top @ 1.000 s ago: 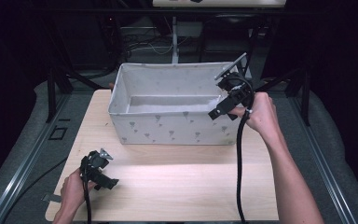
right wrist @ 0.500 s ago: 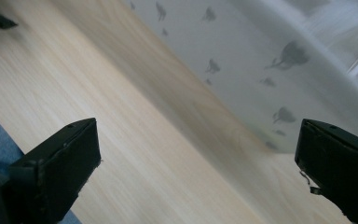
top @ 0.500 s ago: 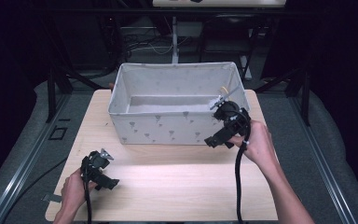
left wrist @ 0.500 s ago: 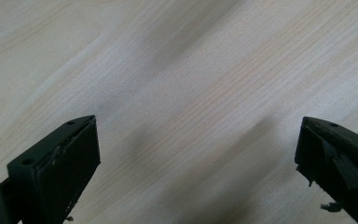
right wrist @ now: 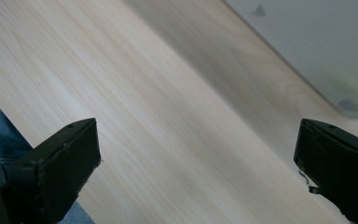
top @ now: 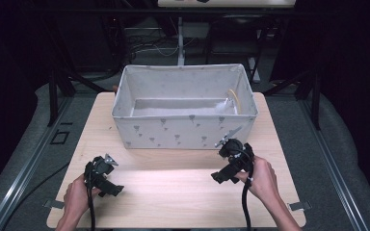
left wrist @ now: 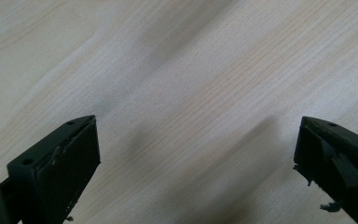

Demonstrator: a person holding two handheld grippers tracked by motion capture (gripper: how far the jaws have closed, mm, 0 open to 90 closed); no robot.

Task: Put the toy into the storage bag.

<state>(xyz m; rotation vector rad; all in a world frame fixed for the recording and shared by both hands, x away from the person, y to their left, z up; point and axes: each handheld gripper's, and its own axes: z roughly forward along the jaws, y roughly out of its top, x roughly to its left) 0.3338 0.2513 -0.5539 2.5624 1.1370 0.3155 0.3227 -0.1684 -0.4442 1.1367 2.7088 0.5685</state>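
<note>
bin: white fabric bin (top: 185,129) with small grey prints, open top, sits at the far middle of the table, near wall upright; a pale curved item (top: 234,98) leans on its inner right wall, can't tell what it is
right gripper: right gripper (top: 227,173) low over the table just in front of the bin's right near corner, not touching it; jaws wide apart, nothing between them; its own view has bare wood between the jaws and the bin wall (right wrist: 317,51) top right
left gripper: left gripper (top: 107,188) at near-left of table, well apart from bin; jaws spread, nothing held, bare wood below
edges: bin's left and right walls stop short of the table edges, strip of wood each side
open room: wide bare wood between the two grippers and in front of bin
surface: light wooden table (top: 173,192), straight grain
room: dark, grey floor, black frame legs and cables behind the table
</note>
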